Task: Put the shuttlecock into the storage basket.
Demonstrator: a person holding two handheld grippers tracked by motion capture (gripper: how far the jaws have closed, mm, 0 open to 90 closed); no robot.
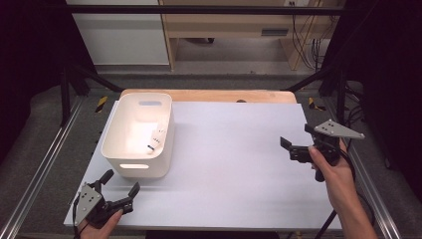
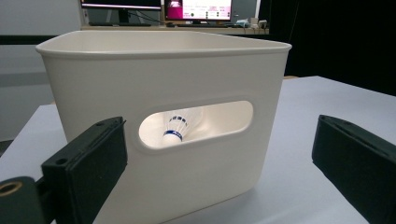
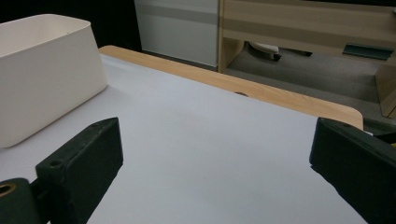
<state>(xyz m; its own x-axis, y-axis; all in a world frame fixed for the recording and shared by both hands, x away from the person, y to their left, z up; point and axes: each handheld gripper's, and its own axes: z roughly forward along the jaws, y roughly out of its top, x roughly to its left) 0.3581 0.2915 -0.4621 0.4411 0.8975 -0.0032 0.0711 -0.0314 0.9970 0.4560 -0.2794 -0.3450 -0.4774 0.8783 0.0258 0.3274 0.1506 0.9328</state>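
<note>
A white plastic bin (image 1: 115, 130) stands on the left of the table, and a white shuttlecock (image 1: 156, 139) with a blue band lies inside it. In the left gripper view the shuttlecock (image 2: 177, 128) shows through the handle slot of the bin (image 2: 163, 79). My left gripper (image 1: 121, 182) is open and empty just in front of the bin's near wall, its jaws wide apart (image 2: 219, 163). At the table's right side, far from the bin, a hand holds my right gripper (image 1: 296, 135) above the table, open and empty. In its own view the gripper (image 3: 215, 168) faces bare table, with the bin (image 3: 42, 74) at the left.
A white sheet (image 1: 234, 159) covers the wooden table (image 1: 214, 95), whose far edge (image 3: 261, 95) shows beyond it. Metal frame rails run along both sides. Shelving and cables stand on the floor behind the table.
</note>
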